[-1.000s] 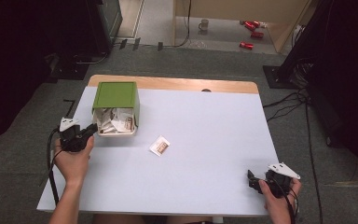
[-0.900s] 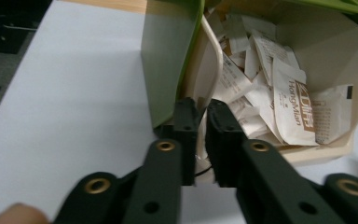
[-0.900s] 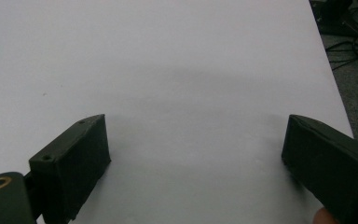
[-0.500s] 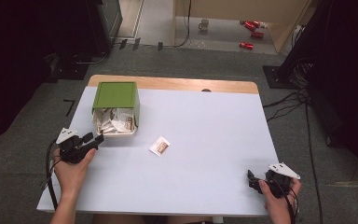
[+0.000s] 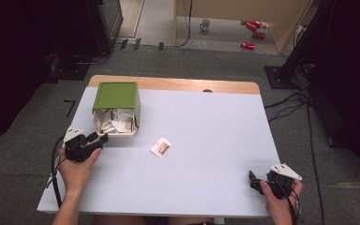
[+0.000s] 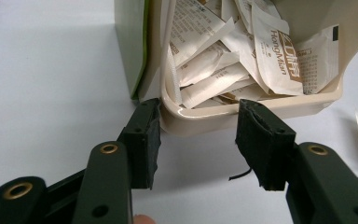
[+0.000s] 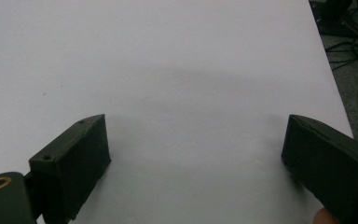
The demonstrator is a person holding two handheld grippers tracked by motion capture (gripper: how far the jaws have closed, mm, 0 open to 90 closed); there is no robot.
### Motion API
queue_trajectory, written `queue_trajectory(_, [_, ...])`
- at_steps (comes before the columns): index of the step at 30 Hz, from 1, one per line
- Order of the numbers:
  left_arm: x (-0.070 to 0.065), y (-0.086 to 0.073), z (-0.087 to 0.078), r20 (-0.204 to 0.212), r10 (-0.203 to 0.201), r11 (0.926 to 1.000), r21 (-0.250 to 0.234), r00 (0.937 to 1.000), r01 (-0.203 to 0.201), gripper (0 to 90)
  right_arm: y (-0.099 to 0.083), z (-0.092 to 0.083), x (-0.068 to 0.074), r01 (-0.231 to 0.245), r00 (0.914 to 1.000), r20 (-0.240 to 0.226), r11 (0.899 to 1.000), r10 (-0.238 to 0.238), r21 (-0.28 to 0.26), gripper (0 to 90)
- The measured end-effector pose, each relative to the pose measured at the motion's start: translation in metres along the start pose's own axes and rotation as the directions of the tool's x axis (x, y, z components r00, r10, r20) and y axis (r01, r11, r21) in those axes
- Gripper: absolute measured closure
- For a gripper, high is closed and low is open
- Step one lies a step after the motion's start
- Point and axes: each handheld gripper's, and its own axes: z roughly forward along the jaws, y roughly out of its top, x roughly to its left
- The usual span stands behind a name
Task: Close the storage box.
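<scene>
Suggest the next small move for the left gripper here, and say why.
Probably swing the left gripper toward the loose packet and ease down over it. Its jaws have just been opening and stand apart with nothing between them, in front of the packet-filled bin, while that one packet lies alone on the table. The right gripper is open, far off.

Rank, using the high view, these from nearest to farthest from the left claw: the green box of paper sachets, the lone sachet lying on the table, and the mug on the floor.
From the left claw:
1. Green box of paper sachets, just ahead of it.
2. Lone brown-and-white paper sachet, toward the table's middle.
3. Mug, on the floor beyond the table's far edge.
</scene>
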Motion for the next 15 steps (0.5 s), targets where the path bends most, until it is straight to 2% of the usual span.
queue_trajectory(4, [-0.0044, 0.0009, 0.0003, -0.026, 0.019, 0.9998, 0.008, 0.9995, -0.018, 51.2, 0.0000, 0.0000, 0.0001, 0.001, 1.0000, 0.000, 1.000, -0.001, 0.000, 7.1])
queue_trajectory(15, [-0.0068, 0.0042, 0.0072, -0.045, 0.012, 0.9996, 0.024, 0.9989, -0.011, 49.3, 0.0001, 0.0001, 0.0000, 0.002, 1.0000, 0.000, 1.000, -0.002, -0.001, 7.0])
